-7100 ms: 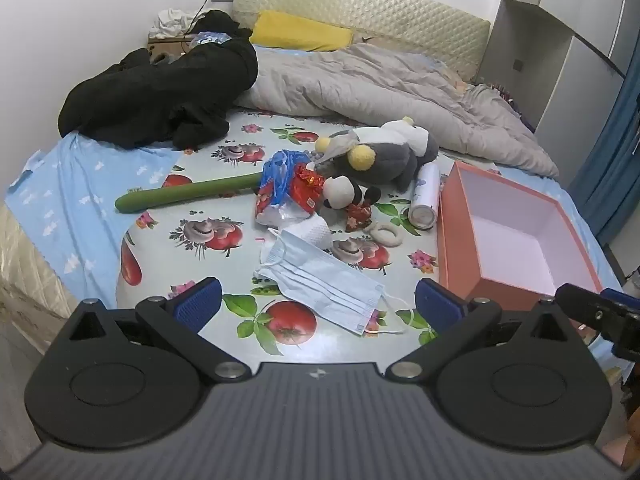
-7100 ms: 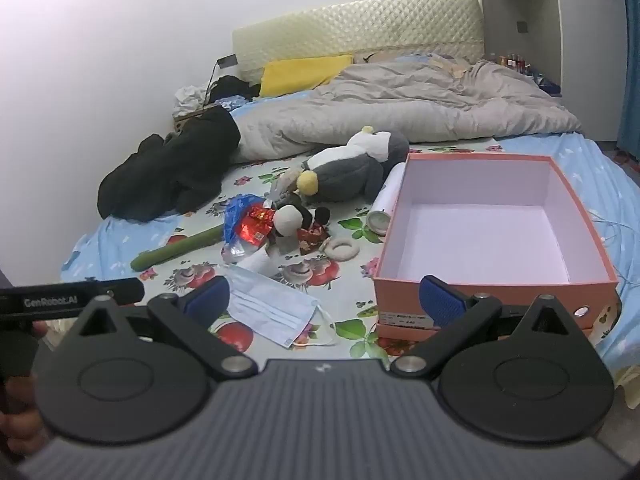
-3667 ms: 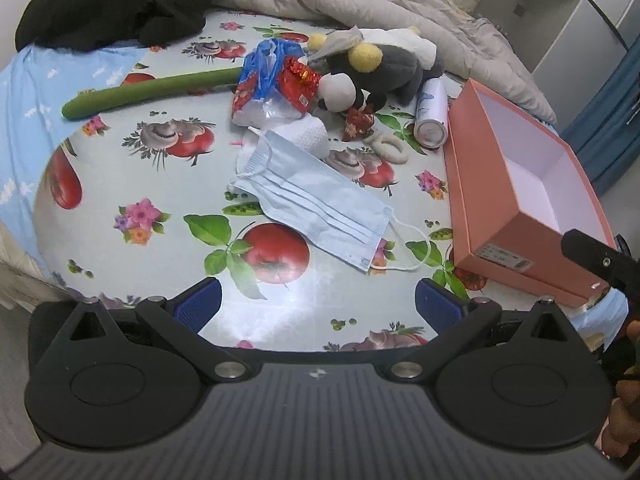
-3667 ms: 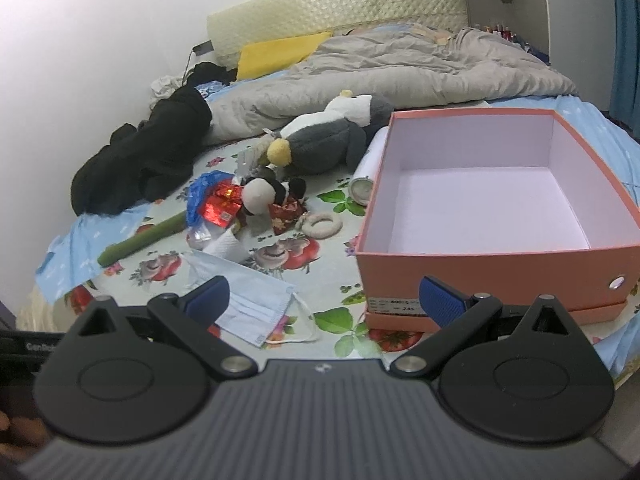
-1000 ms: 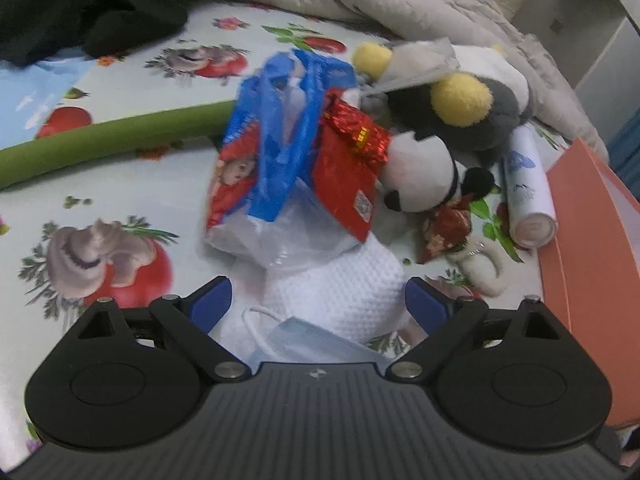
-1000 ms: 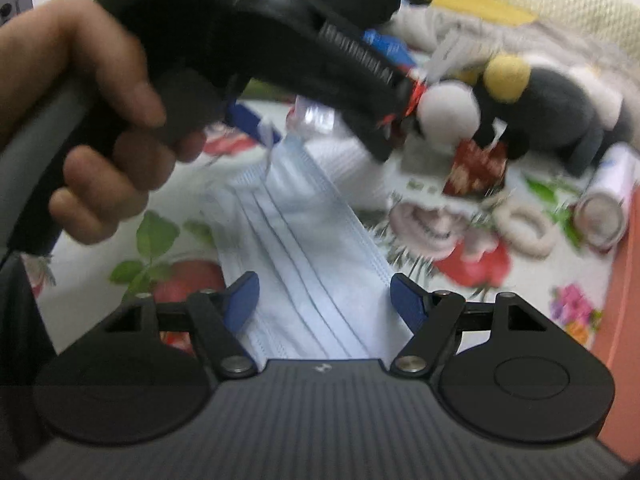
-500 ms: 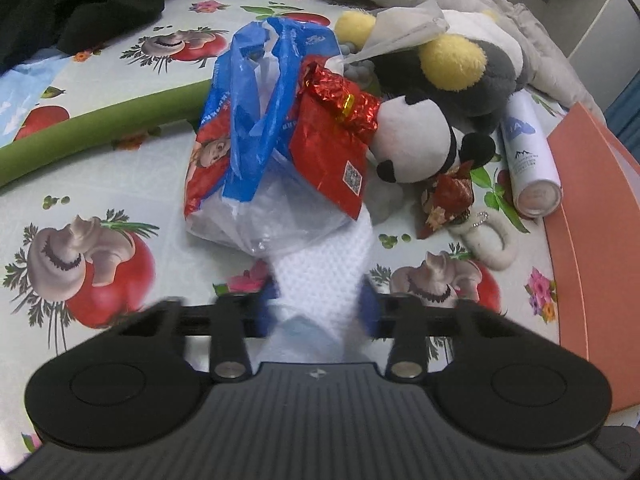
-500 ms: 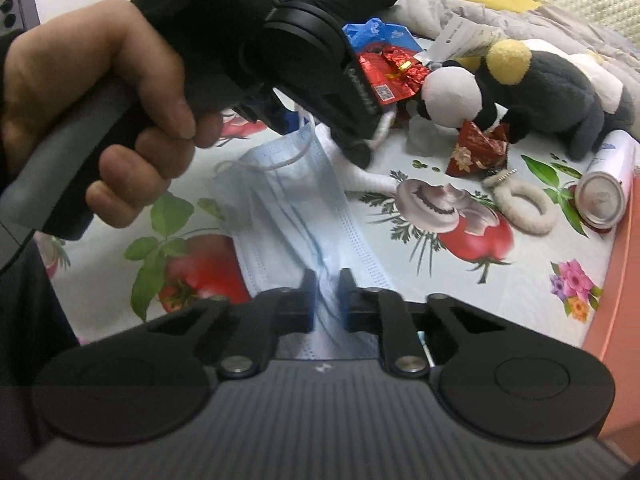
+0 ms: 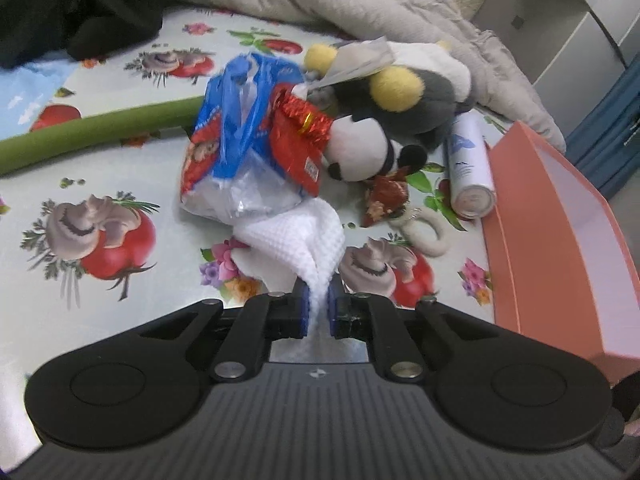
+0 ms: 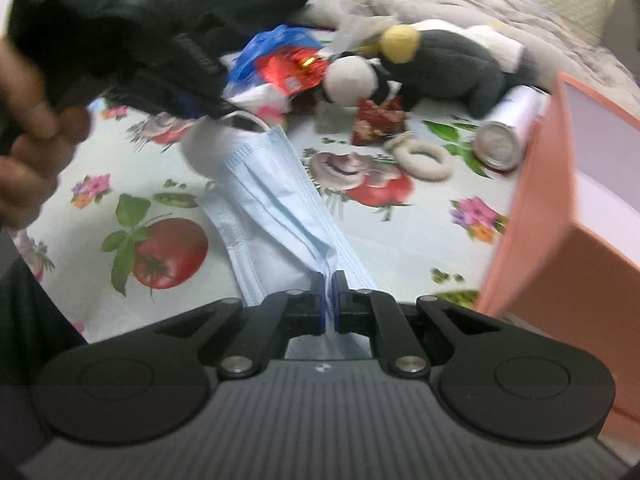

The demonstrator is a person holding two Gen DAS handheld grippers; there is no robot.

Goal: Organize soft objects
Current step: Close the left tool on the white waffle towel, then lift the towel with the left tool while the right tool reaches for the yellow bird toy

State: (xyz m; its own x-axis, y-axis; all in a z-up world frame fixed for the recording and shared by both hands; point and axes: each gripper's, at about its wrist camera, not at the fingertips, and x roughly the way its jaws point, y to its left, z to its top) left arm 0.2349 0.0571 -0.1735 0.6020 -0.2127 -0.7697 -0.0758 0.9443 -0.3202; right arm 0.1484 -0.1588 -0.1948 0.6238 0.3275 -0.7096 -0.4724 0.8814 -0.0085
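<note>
Clearly both grippers loaded: left gripper (image 9: 318,312) fingers (image 9: 305,307) pinched tight on white waffle cloth (image 9: 298,236), right gripper (image 10: 329,304) fingers (image 10: 319,300) clamped on near edge of blue face mask (image 10: 276,216). Probably gripped at an edge or corner so each piece hangs free and can be carried to open pink box (image 9: 560,240), just beside on the right. Cloth bunched into a narrow tail at the fingers, fanning wider toward far end, which sits tucked under plastic snack bag (image 9: 236,140); long axis running straight away from left gripper toward the pile. Mask pulled into a ridge at the fingers, far part lying on printed bed sheet (image 9: 100,280); long axis slanting away and leftward, far ear loop (image 10: 244,118) right by left gripper and the hand (image 10: 28,132) holding it. Farther out: small panda plush (image 9: 360,152) touching snack bag, red wrapper (image 9: 386,196) and white ring (image 9: 424,232) just beside, spray can (image 9: 468,168) lying along box wall. Behind those, grey penguin plush (image 9: 416,92), green tube (image 9: 100,136) at left. Farthest: grey duvet (image 9: 340,8), black clothes (image 9: 80,4). Right-wrist view blurred.
</note>
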